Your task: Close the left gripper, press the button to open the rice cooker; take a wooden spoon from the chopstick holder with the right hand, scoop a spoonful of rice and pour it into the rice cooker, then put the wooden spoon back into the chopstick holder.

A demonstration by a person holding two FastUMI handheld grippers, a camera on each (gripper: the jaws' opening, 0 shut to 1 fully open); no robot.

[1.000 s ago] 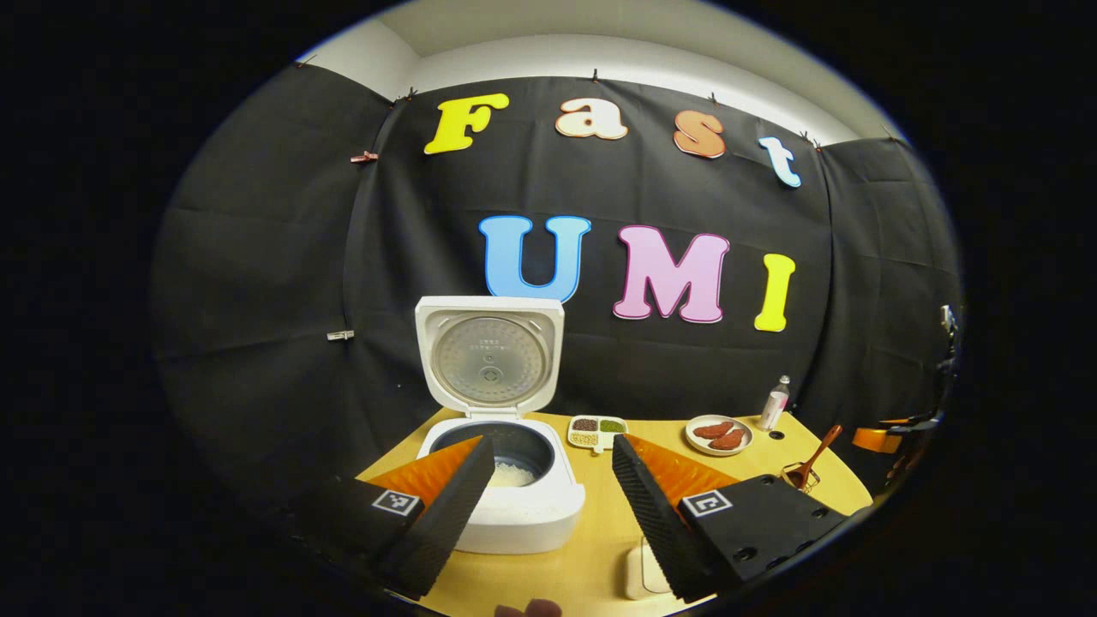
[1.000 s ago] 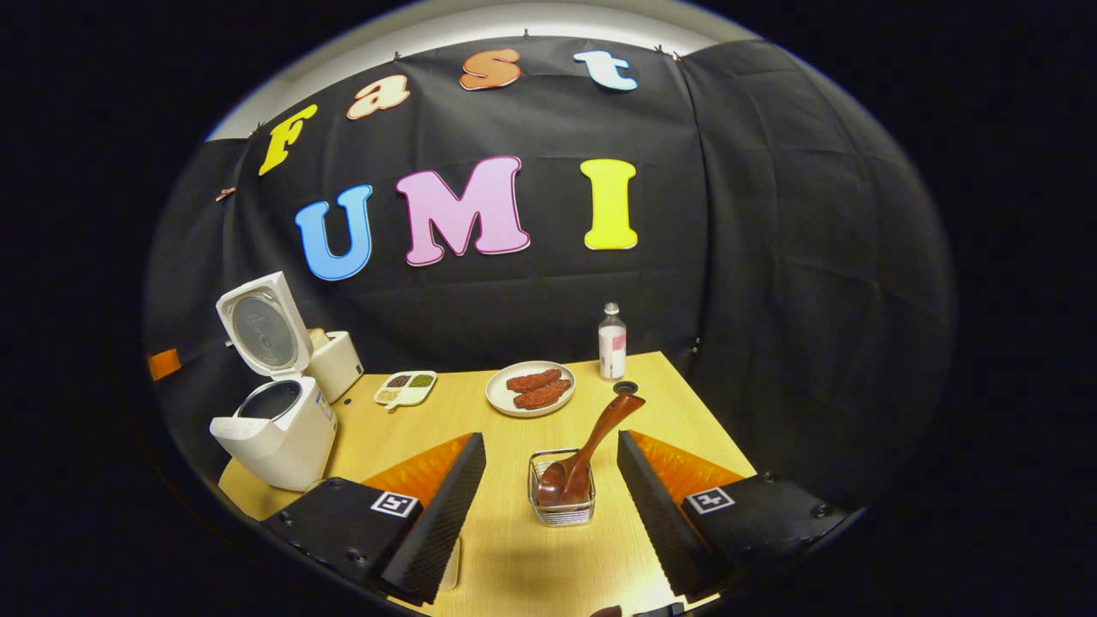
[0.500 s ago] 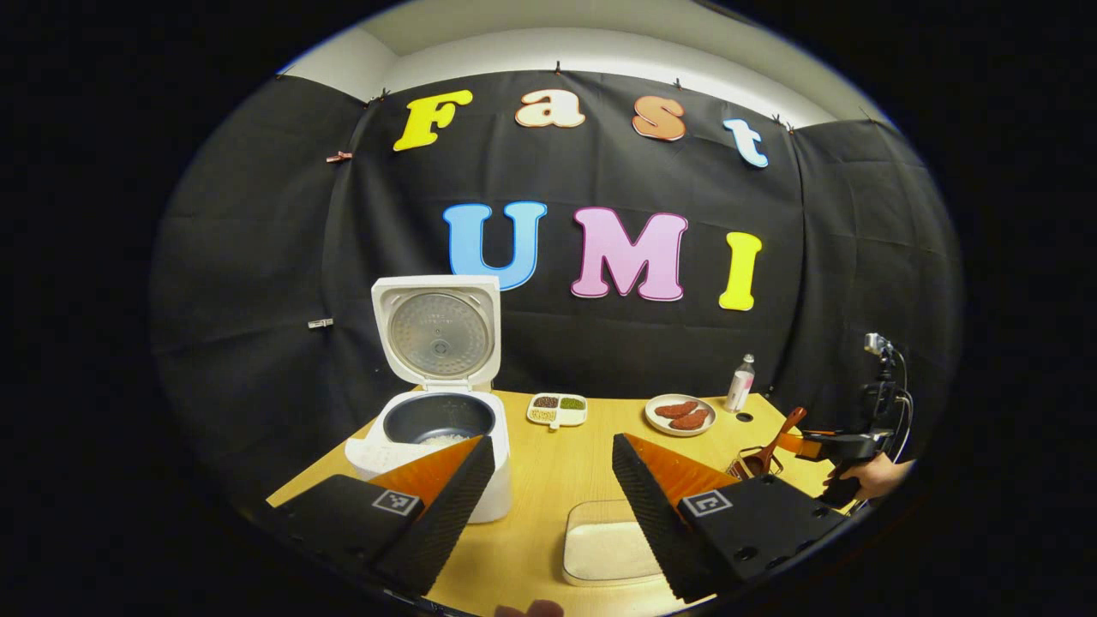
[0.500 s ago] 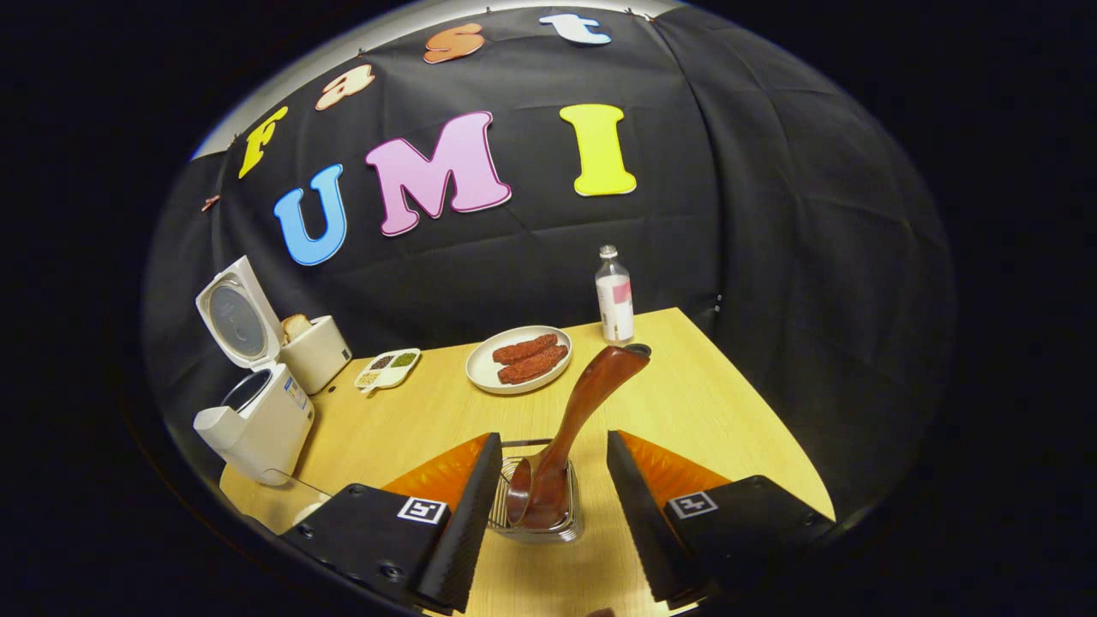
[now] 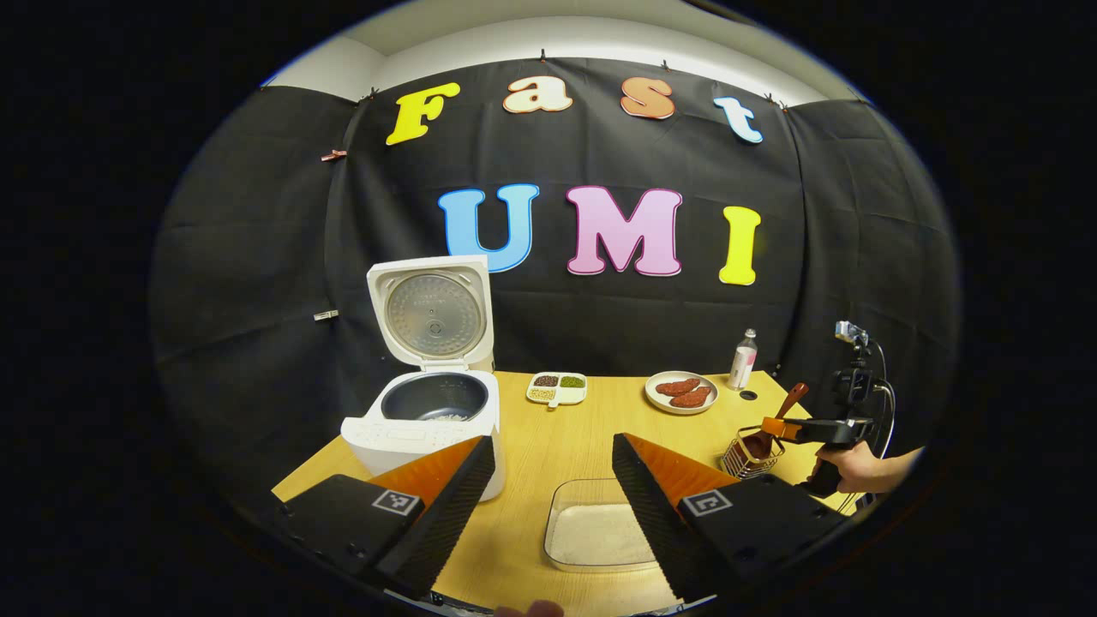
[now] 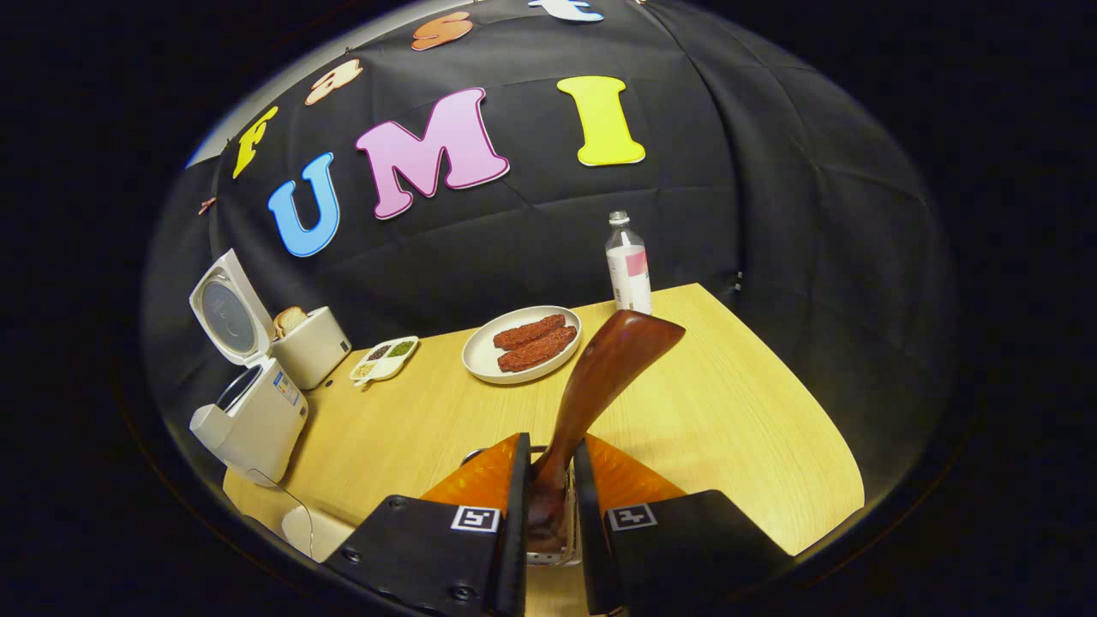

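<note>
The rice cooker (image 5: pixel 426 403) is already standing open at the left of the tabletop (image 5: pixel 557 446), lid up, with a little white rice lying in its pot, so the button step looks done. The left claw (image 5: pixel 553 506) is hanging spread and empty above the clear tray of rice (image 5: pixel 596 536). The right claw (image 6: pixel 550 506) is pinching the wooden spoon (image 6: pixel 600 386) low on its handle, bowl sitting down in the wire chopstick holder (image 5: pixel 744 454) near the tabletop's right edge. Whether this is the taking-out or the putting-back I cannot judge. The holder is mostly hiding behind the claw's fingers (image 6: pixel 514 514), and the spoon's bowl is hard to make out.
</note>
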